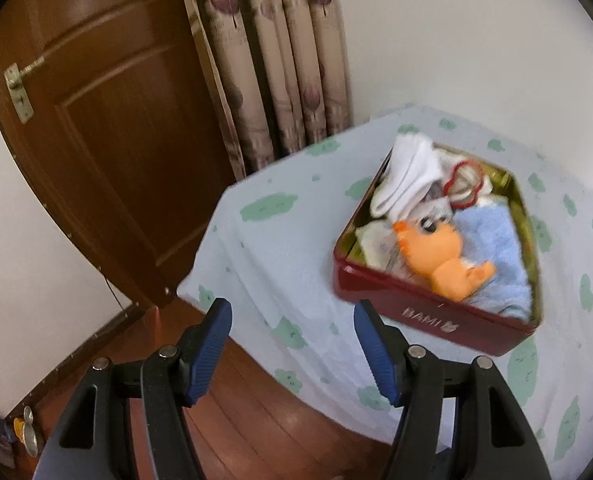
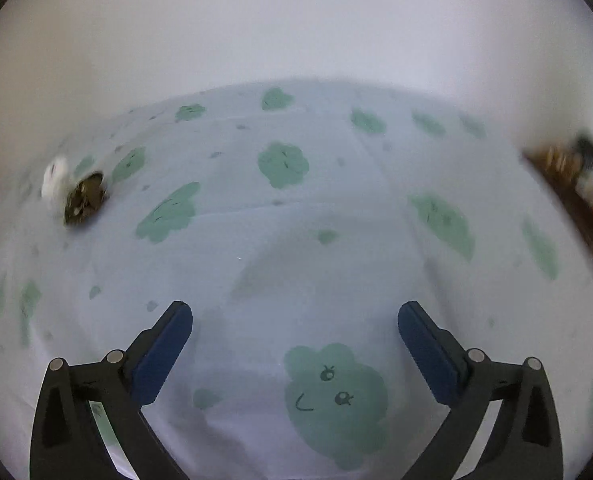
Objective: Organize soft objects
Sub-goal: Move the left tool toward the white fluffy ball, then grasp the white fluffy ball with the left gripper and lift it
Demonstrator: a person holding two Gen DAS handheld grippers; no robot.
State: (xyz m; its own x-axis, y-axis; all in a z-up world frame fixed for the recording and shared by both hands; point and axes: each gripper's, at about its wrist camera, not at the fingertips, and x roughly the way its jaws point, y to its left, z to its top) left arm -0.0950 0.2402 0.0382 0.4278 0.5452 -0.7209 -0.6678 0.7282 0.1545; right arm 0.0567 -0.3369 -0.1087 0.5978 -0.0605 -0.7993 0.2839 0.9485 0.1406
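Door (image 1: 108,128): brown wood, far left in the left view, w/ curtain (image 1: 280,60) next to it.
Left gripper (image 1: 292,356): we are holding it spread wide, nothing in it, hanging over the floor by the bed's corner.
Bed sheet (image 1: 280,256): pale blue w/ green blobs, we are seeing it in both views.
Red tin (image 1: 428,316): sitting on the sheet, right of the left gripper, lid off, already pretty full.
White socks (image 1: 408,176): lying at the tin's far end, partly flopping over the rim.
Orange plush (image 1: 444,256): lying on top of the blue towel (image 1: 492,256) in the tin.
Red ring (image 1: 462,184): thin loop near the far side, we think a hair tie.
Small soft thing (image 2: 76,196): white and dark lump on the sheet, far left in the right view, blurry, can't tell what it is. Prob. the last thing needing to go in.
How it handles: we are guessing light, squishy, not breakable. Pinch the fat middle so it isn't slipping out.
Right gripper (image 2: 295,320): also spread wide, empty, hanging over bare sheet, well apart from the lump.
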